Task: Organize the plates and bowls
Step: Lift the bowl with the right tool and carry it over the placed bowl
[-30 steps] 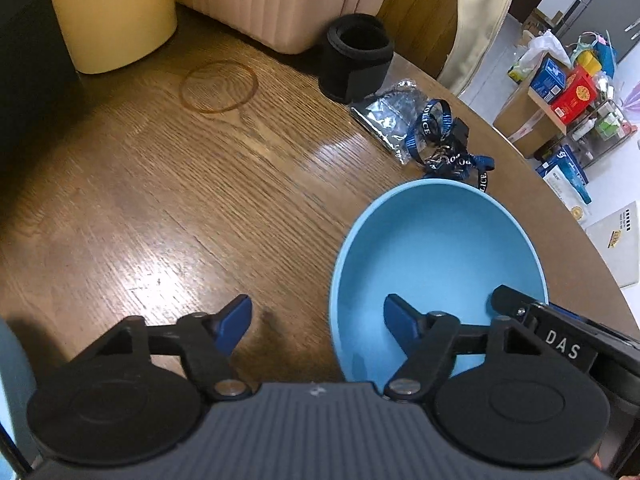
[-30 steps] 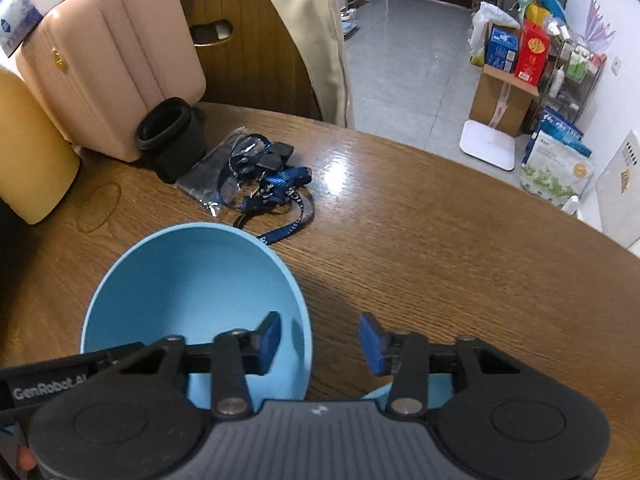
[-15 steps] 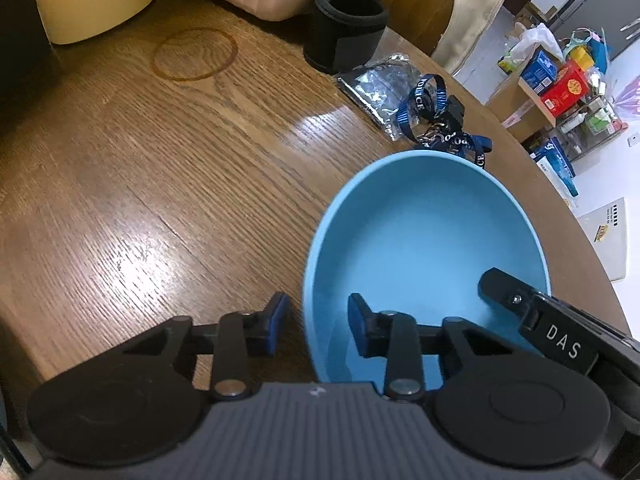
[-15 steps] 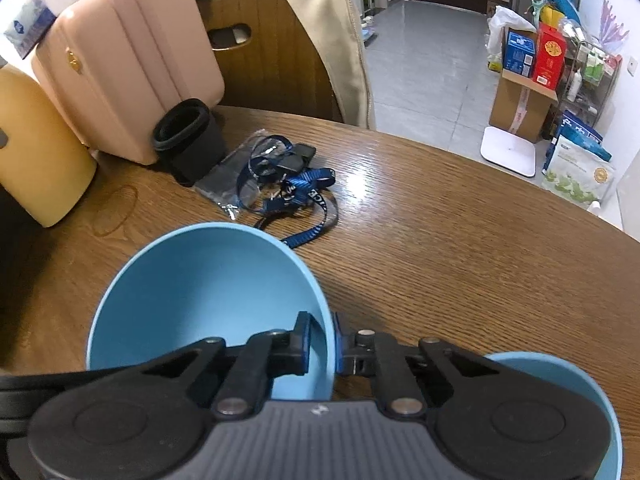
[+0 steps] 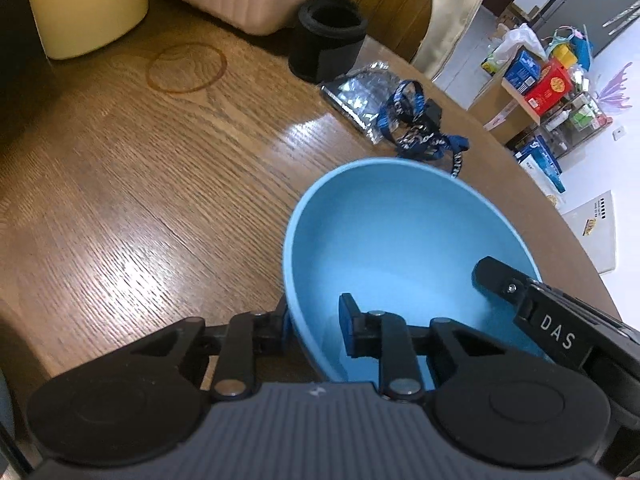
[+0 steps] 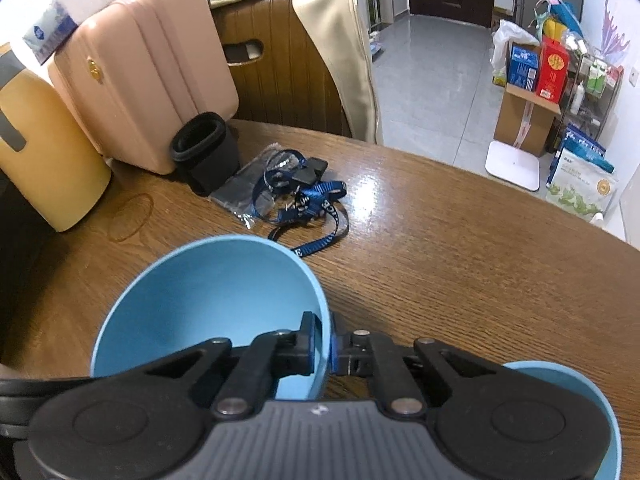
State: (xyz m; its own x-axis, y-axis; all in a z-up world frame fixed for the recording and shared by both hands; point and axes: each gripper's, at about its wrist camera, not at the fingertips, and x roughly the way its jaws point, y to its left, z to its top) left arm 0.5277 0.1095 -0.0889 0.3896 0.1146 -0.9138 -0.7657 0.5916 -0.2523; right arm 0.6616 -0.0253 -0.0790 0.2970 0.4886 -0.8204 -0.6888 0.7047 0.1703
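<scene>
A light blue bowl (image 5: 400, 240) (image 6: 208, 292) sits tilted over the wooden table (image 5: 140, 184), held at opposite sides of its rim. My left gripper (image 5: 314, 320) has one finger outside the wall and one inside, jaws closing onto the wall. In the right wrist view, my right gripper (image 6: 325, 344) pinches the rim, jaws closing tight with the thin wall between the pads. One of the right gripper's fingers (image 5: 516, 288) reaches into the bowl in the left wrist view. A second blue dish (image 6: 568, 384) lies under the right gripper.
Beyond the bowl lie a blue lanyard (image 6: 304, 196) and a foil bag (image 5: 360, 96). A black cup (image 6: 204, 156), a pink case (image 6: 148, 72) and a yellow container (image 6: 44, 152) stand at the back. A chair draped with beige cloth (image 6: 332, 40) is behind the table.
Both grippers stood open astride the bowl's rim a second ago and have since closed on it. The bowl now sits more tilted, its far rim raised.
</scene>
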